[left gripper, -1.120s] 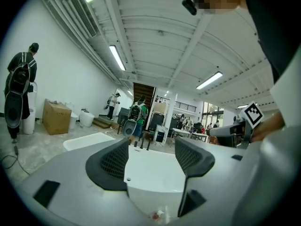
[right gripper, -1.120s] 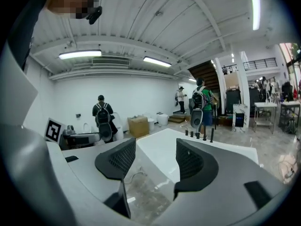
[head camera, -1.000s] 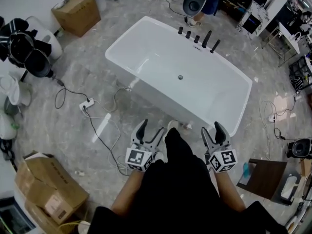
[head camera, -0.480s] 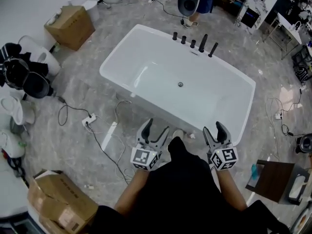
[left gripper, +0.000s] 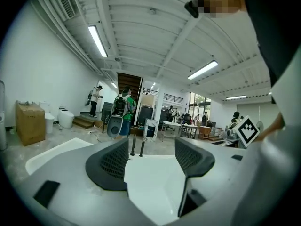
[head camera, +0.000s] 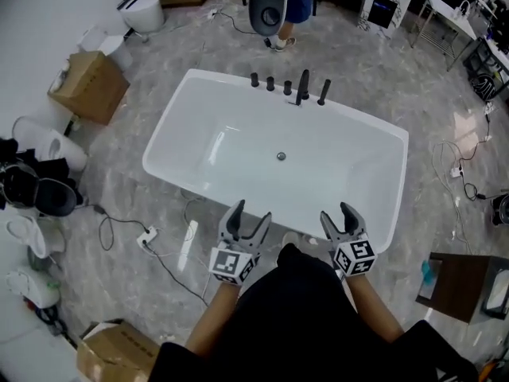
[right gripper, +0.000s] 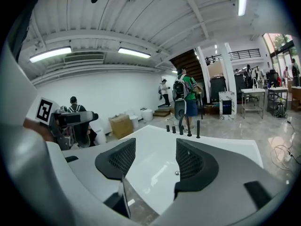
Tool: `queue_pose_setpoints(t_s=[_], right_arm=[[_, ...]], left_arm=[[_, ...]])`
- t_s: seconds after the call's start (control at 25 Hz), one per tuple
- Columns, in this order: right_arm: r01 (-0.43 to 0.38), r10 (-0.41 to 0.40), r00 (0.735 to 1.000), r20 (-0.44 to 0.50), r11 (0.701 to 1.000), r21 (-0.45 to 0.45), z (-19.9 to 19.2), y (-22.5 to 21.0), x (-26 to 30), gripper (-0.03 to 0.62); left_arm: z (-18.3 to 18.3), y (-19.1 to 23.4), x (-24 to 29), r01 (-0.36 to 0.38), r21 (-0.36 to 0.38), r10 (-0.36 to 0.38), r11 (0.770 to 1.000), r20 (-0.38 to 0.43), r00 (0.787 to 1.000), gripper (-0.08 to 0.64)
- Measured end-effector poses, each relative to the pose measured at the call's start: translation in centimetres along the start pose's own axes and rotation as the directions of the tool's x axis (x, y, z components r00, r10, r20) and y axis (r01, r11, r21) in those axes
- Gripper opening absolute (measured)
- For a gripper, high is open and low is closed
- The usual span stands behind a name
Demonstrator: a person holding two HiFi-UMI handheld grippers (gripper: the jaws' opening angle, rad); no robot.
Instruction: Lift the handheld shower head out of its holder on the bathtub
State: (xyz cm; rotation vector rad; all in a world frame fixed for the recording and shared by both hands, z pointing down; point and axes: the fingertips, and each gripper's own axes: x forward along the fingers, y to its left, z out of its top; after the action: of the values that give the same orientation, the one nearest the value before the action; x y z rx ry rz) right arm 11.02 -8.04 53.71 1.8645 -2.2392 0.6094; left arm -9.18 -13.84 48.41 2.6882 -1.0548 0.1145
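Cardboard box: on the floor, left of the tub, apart from it.
Bathtub: white, near rim just ahead of both grippers.
Left gripper: jaws spread, nothing between them, aimed across the tub.
Handheld shower head: black, upright in its holder on the far rim, rightmost of the fittings, well apart from both grippers.
Right gripper: jaws spread, empty, at the near rim.

Right gripper: jaws held apart, nothing seen between them.
Bathtub: white, viewed past the jaws.
Black fittings: ranged upright along the far rim.
Cardboard box: set beyond the tub.
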Motion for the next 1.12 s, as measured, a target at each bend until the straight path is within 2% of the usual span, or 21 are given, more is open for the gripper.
queue_pose_setpoints(t_s=[0.24, 0.44, 0.6, 0.88, 1.12], right_arm=[[0.03, -0.03, 0.999, 0.019, 0.999, 0.023, 2.2, -6.1, 4.4, 0.242], [0.046, -0.047, 0.998, 0.04, 0.999, 0.027, 5.0, -7.3, 7.6, 0.241], [0.061, -0.061, 0.998, 0.017, 0.998, 0.033, 4.8, -7.5, 9.0, 0.241], [0.149, -0.148, 0.989, -0.03, 0.986, 0.067, 4.6, -7.4, 11.7, 0.241], [0.218, -0.217, 0.976, -0.022, 0.971, 0.097, 5.5, -8.2, 14.0, 0.242]], left_arm=[[1.9, 1.3, 4.9, 0.006, 0.021, -0.006, 1.0, 0.009, 1.0, 0.285], [2.8, 3.9, 6.4, 0.001, 0.043, -0.001, 0.999, 0.01, 1.0, 0.285], [3.1, 5.1, 7.7, 0.012, 0.02, -0.012, 1.0, 0.008, 1.0, 0.285], [2.7, 8.6, 10.8, 0.107, -0.029, -0.108, 0.994, -0.024, 0.994, 0.285], [3.4, 11.0, 13.7, 0.203, -0.013, -0.203, 0.979, -0.032, 0.979, 0.285]])
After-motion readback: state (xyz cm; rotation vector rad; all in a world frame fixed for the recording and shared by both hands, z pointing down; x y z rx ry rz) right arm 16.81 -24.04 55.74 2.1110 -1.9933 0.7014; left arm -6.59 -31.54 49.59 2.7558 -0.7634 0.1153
